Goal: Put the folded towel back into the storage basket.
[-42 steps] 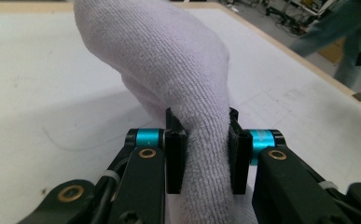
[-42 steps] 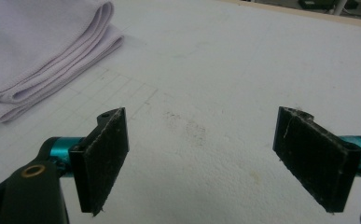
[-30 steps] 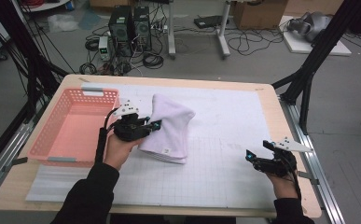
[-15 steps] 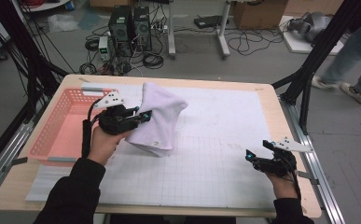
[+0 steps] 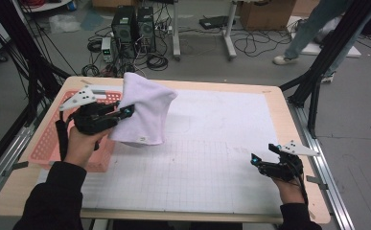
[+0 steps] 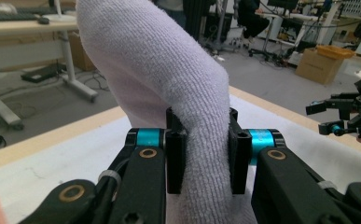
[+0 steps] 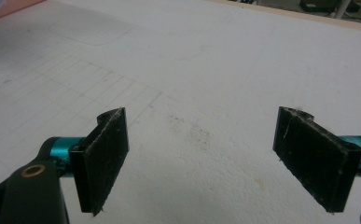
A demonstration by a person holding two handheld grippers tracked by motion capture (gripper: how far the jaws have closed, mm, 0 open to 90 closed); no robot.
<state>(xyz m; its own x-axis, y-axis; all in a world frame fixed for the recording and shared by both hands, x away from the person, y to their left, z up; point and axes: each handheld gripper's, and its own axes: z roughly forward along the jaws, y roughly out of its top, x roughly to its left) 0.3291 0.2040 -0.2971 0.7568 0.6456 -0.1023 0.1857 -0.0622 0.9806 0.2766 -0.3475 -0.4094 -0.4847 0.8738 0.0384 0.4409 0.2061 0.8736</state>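
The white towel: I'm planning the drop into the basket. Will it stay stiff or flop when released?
Likely floppy: the towel drapes from the left claw. Probably light, since one pinch lifts it. Its terry pile should resist slipping.

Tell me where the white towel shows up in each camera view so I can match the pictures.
High view: towel hangs upper left, clamped by the left gripper beside the pink basket.
Left gripper view: towel rises at centre from between the jaws.
Right gripper view: towel not in it.
Shared landmark: the white gridded mat.

Right claw (image 7: 201,163) gapes wide over white mat (image 7: 225,70)
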